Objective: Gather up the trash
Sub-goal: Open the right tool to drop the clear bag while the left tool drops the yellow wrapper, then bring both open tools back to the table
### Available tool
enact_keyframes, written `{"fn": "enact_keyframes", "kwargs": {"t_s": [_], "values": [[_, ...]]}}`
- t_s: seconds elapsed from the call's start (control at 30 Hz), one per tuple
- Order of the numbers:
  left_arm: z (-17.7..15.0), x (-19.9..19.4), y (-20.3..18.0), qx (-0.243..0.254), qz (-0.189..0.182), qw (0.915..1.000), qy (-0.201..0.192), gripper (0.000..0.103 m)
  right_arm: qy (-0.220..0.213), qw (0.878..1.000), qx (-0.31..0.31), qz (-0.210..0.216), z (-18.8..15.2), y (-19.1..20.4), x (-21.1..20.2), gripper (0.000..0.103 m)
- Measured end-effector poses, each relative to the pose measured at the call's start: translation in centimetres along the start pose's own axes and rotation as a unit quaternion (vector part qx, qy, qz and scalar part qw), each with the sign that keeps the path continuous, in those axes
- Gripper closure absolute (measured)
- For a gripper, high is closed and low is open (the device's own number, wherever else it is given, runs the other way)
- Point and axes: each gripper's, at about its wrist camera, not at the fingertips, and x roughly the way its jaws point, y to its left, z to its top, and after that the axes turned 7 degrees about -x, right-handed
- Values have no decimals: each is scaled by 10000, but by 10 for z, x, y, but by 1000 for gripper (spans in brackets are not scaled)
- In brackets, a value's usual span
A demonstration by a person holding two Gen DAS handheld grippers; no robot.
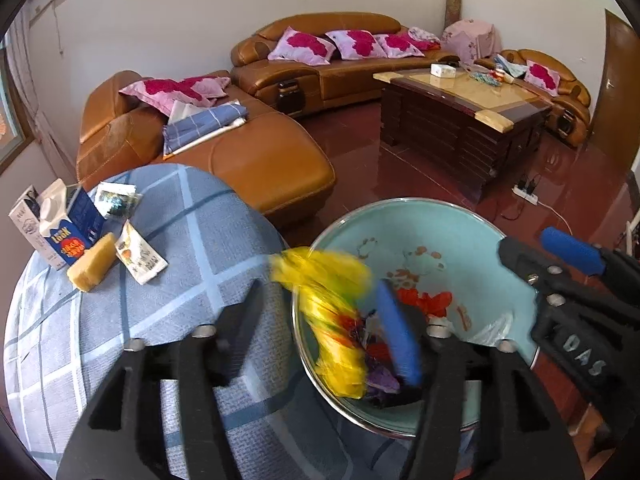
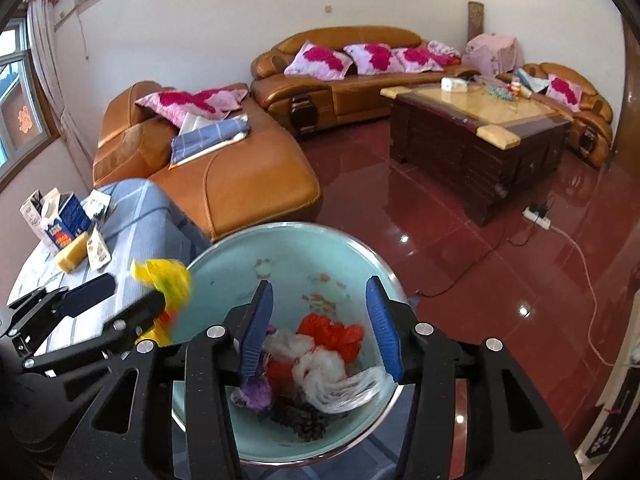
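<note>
The basin [image 2: 224, 256] is pale turquoise inside with orange-red flower prints and a silver rim. A yellow wrapper [image 1: 320, 276] is streaked with red. The counter [image 1: 168, 304] wears a blue-grey checked cloth with white lines. The sofa [image 1: 280, 160] is tan leather, with pink cushions [image 1: 300, 46] bearing magenta blotches.

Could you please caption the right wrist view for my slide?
Open right gripper above the basin of trash; yellow wrapper at its rim.

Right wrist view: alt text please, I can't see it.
The open right gripper hangs over a turquoise basin holding red, white and purple trash. At left, the left gripper has a blurred yellow wrapper at its fingers.
</note>
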Motion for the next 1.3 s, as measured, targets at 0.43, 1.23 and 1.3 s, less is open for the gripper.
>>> {"fn": "enact_keyframes", "kwargs": {"t_s": [0.43, 1.23, 1.3], "values": [[-1, -35, 26, -175, 646, 9966, -488, 6, -637, 9971, 83, -406, 4, 2, -38, 5], [-39, -63, 172, -984, 1374, 9854, -207, 6, -483, 9944, -907, 245, 17, 138, -33, 5], [-41, -61, 184, -1015, 1434, 9842, -195, 6, -469, 9937, -962, 334, 17, 149, -31, 5]]}}
